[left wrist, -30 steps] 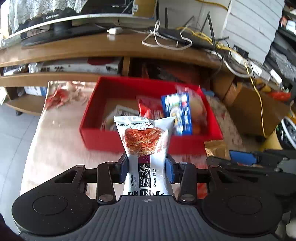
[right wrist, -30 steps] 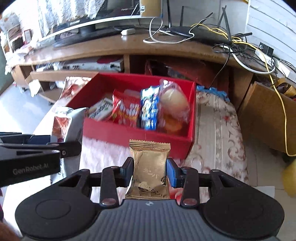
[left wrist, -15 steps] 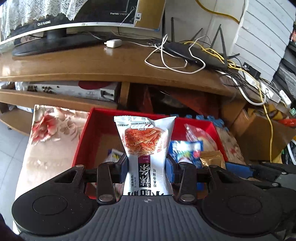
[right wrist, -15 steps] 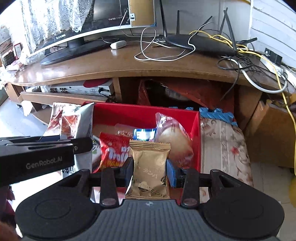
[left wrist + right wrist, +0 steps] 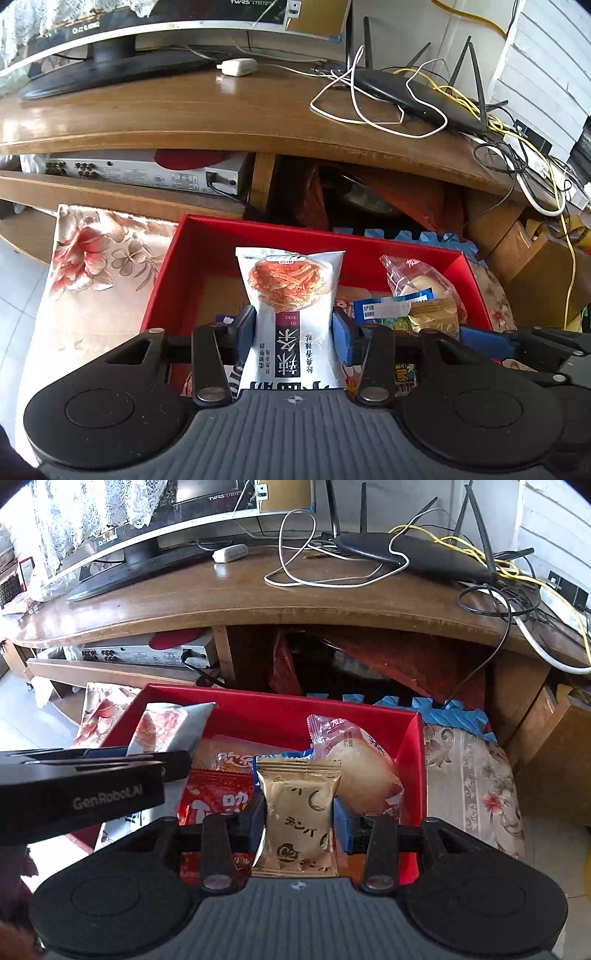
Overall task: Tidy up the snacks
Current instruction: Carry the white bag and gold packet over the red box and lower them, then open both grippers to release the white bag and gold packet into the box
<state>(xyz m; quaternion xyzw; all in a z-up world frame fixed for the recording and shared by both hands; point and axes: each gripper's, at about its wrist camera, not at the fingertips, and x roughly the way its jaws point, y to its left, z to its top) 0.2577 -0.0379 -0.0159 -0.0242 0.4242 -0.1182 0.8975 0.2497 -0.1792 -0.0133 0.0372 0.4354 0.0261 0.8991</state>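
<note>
Both of your hands had carried their packets forward since the earlier frames, so that the red box [image 5: 258,236], which had sat ahead of the fingers, now lay right under them.

Your left gripper [image 5: 293,332] had the white snack bag [image 5: 291,295] between its fingers [image 5: 341,338], upright over the empty left part of the box. Its jaws were opening, yet the blue pads still touched the bag at its pinched waist. Your right gripper [image 5: 299,818] was clamped tight on the gold packet [image 5: 299,812], which stood upright over the crowded right part of the box.

You could expect both to handle as light, soft, crinkly film pouches with slick faces. The white bag looked puffed with air and probably held brittle strips, so a hard squeeze would likely crush them. Its narrow middle, where the fingers sat, seemed the safest hold. The gold packet was small and flat, and a grip across its width below the top seal looked secure.

By count you held two packets, one in each gripper. Beyond the fingers lay one wrapped bun in clear film [image 5: 354,760], beside the gold packet, one red packet [image 5: 218,801] and one blue-and-white packet [image 5: 391,308]. More wrappers showed under your fingers, too hidden to count. One box sat on a flowered cloth [image 5: 96,258], below one wooden desk [image 5: 221,118].
</note>
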